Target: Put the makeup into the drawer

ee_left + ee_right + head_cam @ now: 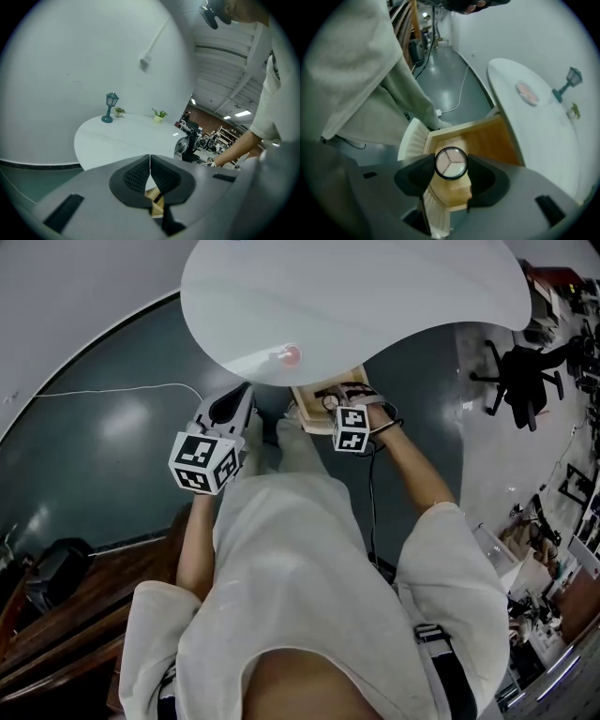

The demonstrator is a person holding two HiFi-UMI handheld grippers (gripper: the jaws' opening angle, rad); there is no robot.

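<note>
Right gripper (451,166) points down, jaws clamped on the round makeup compact (450,162), right above the open wooden drawer (490,138). The smart play looks like lowering it near the drawer floor, keeping it flat, then letting go. Left gripper (150,174) is pinched together, empty.

We see the makeup compact (450,163), round with a black rim and three pale wedges (beige and pinkish) across its face. It is clamped at its sides by the right tool (451,169) and turned flat toward us. Directly behind it lies the drawer (490,140), pulled open from under the white worktop (534,126) at 3 o'clock: a light wooden box, its white ribbed front at 9 o'clock.
</note>
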